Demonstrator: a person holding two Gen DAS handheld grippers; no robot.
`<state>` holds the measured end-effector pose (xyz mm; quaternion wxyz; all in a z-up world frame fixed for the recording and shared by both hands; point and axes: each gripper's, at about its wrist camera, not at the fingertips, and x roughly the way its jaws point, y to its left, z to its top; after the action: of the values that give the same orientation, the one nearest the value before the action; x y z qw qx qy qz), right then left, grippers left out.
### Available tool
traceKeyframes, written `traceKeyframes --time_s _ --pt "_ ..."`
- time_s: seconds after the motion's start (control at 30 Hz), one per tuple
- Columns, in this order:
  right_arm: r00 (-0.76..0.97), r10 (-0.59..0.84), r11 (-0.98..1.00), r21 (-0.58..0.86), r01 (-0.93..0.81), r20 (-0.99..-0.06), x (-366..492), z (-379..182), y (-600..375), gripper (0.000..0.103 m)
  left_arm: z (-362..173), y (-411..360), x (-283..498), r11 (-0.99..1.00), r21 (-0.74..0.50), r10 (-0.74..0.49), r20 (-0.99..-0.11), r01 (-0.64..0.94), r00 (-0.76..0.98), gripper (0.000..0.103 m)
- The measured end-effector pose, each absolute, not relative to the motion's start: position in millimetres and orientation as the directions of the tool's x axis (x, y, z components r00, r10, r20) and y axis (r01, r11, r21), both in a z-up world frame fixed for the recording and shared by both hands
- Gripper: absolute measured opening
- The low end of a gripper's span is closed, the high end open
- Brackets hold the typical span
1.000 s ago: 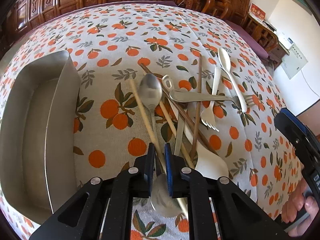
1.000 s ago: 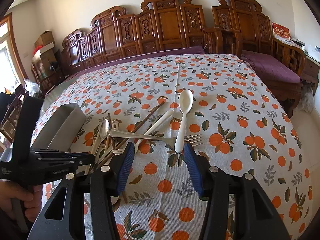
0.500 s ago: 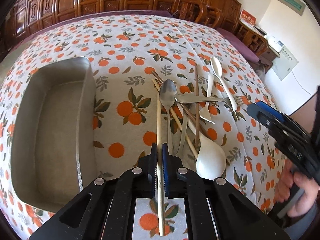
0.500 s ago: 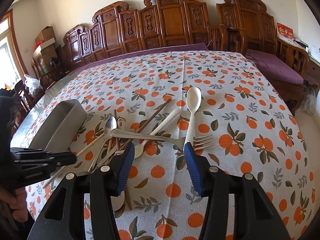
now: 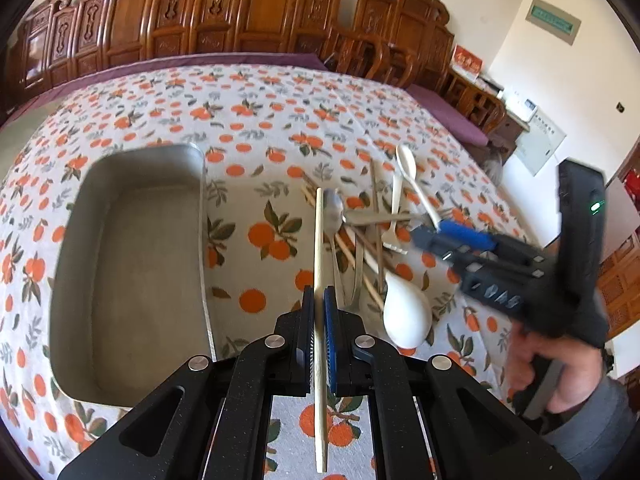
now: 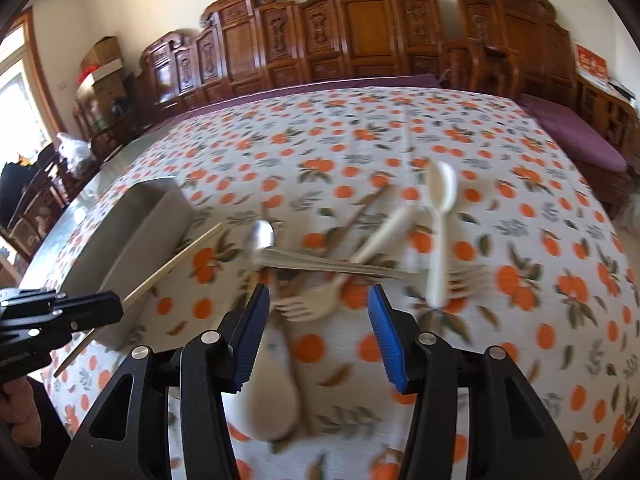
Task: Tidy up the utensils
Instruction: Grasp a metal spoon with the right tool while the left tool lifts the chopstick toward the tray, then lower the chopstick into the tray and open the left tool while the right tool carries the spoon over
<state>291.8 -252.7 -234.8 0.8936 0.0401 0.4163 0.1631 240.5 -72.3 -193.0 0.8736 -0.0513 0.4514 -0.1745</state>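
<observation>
**Left gripper has one chopstick pinched, rest of the pile is on the table**

The pale chopstick (image 5: 319, 240) is clamped between the fingers of the left gripper (image 5: 319, 300), held up off the cloth and pointing straight ahead, with its back end sticking out behind the pads toward the camera. From the right wrist view you can see the same chopstick (image 6: 176, 262) angling up out of the left gripper (image 6: 116, 308), crossing in front of the metal tray (image 6: 132, 240).

The tray (image 5: 200, 240) sits just left of the held chopstick, a plain steel rectangular pan on the orange-print tablecloth (image 5: 260, 128).

The rest of the utensils are in a crossed heap to the right of the chopstick: a metal spoon (image 5: 333, 208), a big white serving spoon (image 5: 406, 316) nearest the camera, a small white spoon (image 5: 408, 164) at the far end, a white fork (image 5: 394, 220), a metal fork (image 6: 340, 266) lying across the lot, plus darker brown chopsticks (image 5: 376, 216) underneath (hard to count them, they overlap).

The right gripper (image 6: 316, 324) hangs over the pile with its blue-padded fingers spread wide, nothing between them. Its view is pretty motion-blurred. In the left view it shows up at the right edge (image 5: 436, 236), gripped by a bare hand (image 5: 552, 360).

Carved wooden chairs (image 6: 360, 36) line the far side.
</observation>
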Motion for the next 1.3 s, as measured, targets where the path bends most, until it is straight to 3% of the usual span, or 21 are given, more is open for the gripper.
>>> traceKeyframes --time_s 0.37,0.6,0.9,1.3 --pt "0.522 0.383 0.913 0.225 -0.341 -0.762 312.0 -246.9 -184.8 0.036 -170.1 -42.9 244.8 0.938 -0.256 -0.346 -0.725 0.233 0.596 0.004" --pt "0.495 0.260 0.943 0.108 -0.315 -0.829 318.1 -265.6 -163.7 0.022 -165.3 -29.8 246.1 0.940 -0.266 -0.340 -0.713 0.212 0.614 0.004" --pt "0.530 0.173 0.957 0.015 -0.289 -0.830 324.2 -269.8 -153.5 0.004 -157.1 -22.5 243.0 0.944 -0.255 -0.329 -0.699 0.209 0.635 0.004" --pt "0.581 0.340 0.928 0.164 -0.335 -0.740 310.6 -233.7 -163.0 0.003 -161.5 15.2 250.2 0.966 -0.212 -0.257 -0.720 0.148 0.645 0.004"
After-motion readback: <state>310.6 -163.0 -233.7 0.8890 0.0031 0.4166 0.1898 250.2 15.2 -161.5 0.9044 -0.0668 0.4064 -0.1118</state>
